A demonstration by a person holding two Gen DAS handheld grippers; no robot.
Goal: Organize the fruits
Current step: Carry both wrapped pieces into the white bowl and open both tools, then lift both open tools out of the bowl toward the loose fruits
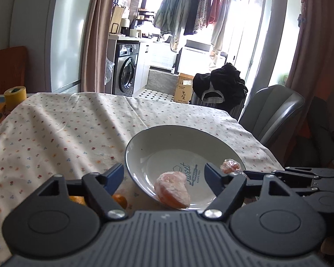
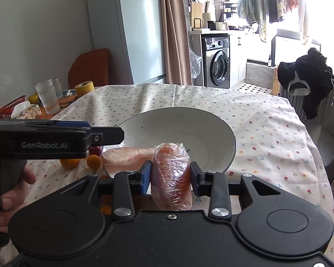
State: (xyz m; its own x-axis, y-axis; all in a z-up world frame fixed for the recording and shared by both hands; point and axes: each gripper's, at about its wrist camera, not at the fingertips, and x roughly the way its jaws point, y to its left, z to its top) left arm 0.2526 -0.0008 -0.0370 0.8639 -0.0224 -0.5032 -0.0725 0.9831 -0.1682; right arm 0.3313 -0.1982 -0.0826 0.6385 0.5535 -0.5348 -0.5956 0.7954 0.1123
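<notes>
Right wrist view: right gripper (image 2: 170, 174) pinches a wrapped fruit piece (image 2: 172, 178) at the plate's (image 2: 222, 133) near rim, so placing it inside comes next. Left gripper (image 1: 164, 179) hangs spread, empty, above the pale segment (image 1: 172, 189) lying on that plate; small oranges (image 2: 93, 162) wait left of it.

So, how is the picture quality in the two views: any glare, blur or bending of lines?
Left wrist view: the window behind the hanging clothes is blown out white, the fridge edges bow from the fisheye, and the plate and cloth are sharp. Right wrist view: strong glare at the upper right, plastic wrap on the fruit glints, and corners are dark.
</notes>
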